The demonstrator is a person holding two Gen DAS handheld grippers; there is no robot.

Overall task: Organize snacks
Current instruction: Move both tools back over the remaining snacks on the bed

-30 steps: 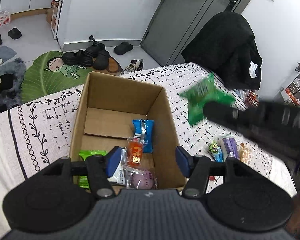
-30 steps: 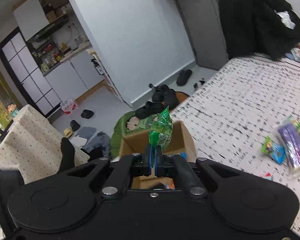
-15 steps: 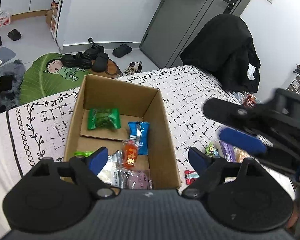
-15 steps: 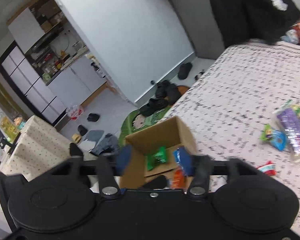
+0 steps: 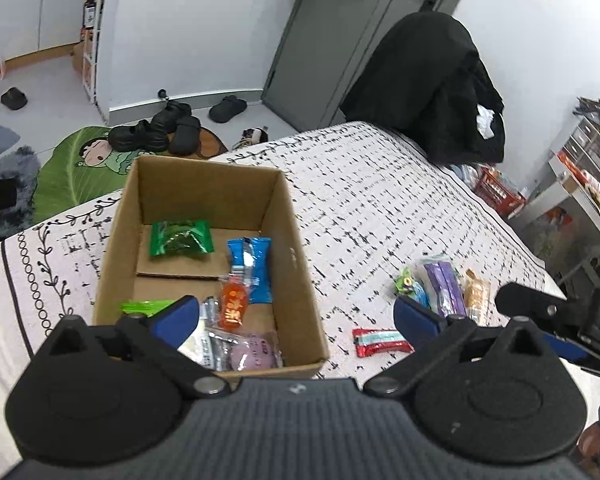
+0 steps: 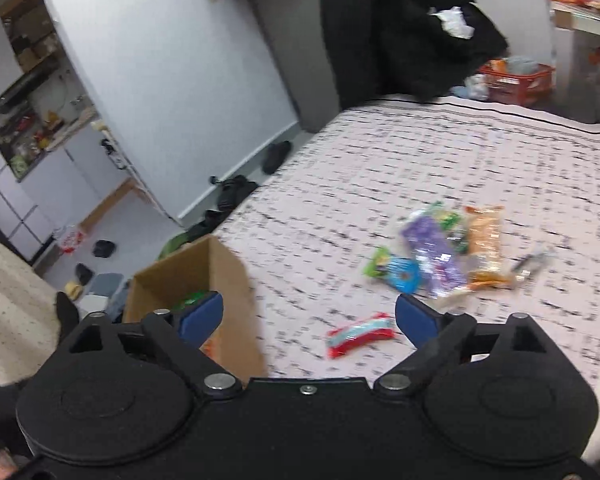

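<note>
An open cardboard box (image 5: pixel 296 280) stands on the patterned bed cover and holds several snacks, among them a green packet (image 5: pixel 180 238), a blue packet (image 5: pixel 252 268) and an orange one (image 5: pixel 233 308). My left gripper (image 5: pixel 296 316) is open and empty above the box's near end. My right gripper (image 6: pixel 308 318) is open and empty, right of the box (image 6: pixel 224 276); it also shows in the left wrist view (image 5: pixel 560 328). A red wrapper (image 6: pixel 360 334) lies just ahead of it. A loose pile with a purple packet (image 6: pixel 432 256) lies beyond.
The bed cover (image 5: pixel 380 208) spreads to the right and far side. A black coat (image 5: pixel 424 88) hangs at the far end. Shoes (image 5: pixel 156 132) and a green mat (image 5: pixel 72 168) lie on the floor beyond the bed. An orange basket (image 6: pixel 516 80) stands at the back right.
My right gripper opened and dropped the green packet into the box, then swung right toward the loose snacks. My left gripper opened wider and stayed over the box.
</note>
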